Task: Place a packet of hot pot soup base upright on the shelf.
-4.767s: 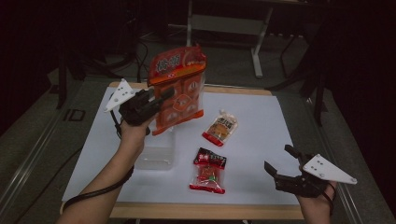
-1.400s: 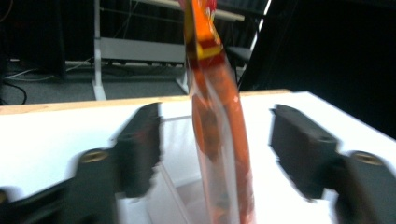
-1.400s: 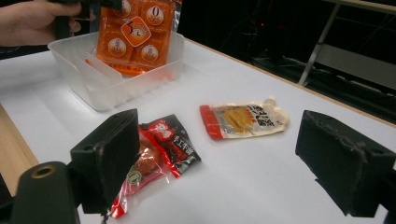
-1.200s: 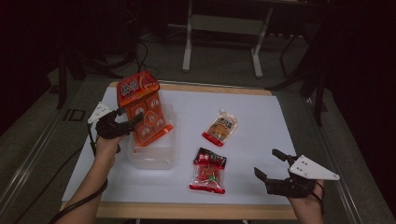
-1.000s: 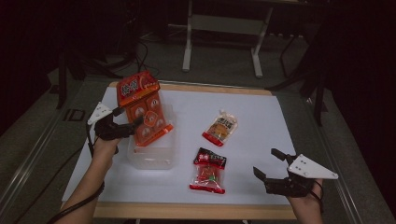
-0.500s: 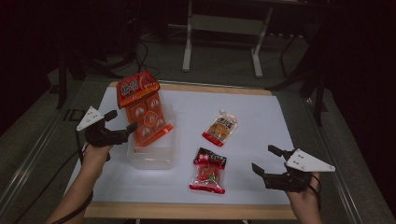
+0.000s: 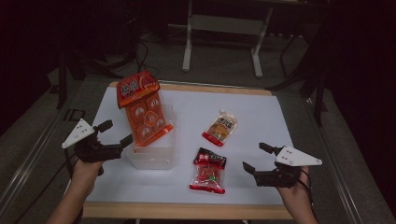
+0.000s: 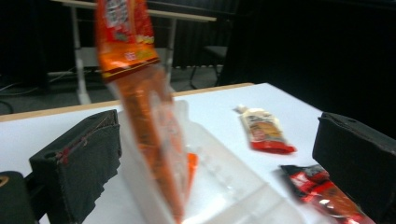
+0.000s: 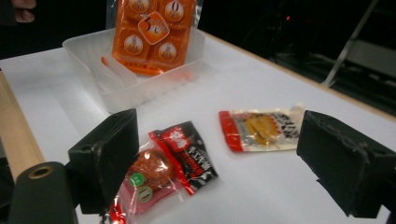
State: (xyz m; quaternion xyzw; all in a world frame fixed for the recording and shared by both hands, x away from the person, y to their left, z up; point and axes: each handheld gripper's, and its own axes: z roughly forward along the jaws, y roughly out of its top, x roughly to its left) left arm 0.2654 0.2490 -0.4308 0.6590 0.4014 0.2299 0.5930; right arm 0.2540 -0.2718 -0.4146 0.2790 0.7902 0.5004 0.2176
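Orange snack bag (image 7: 144, 108) stands tilted in the clear tub (image 7: 154, 156) at ten o'clock on the worktop (image 7: 261, 112), its lower end hidden, probably against the tub's wall; left tongs (image 7: 113, 135) gape empty just beside it, right tongs (image 7: 258, 157) wide at four o'clock

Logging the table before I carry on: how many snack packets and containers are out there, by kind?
Orange packets: 1, the large orange bag standing in the bin
Red-and-black packets: 1, the red packet
Pale packets with a red end: 1, the pale pouch
Clear containers: 1, the clear plastic bin
Total: 4 things, 3 of them packets
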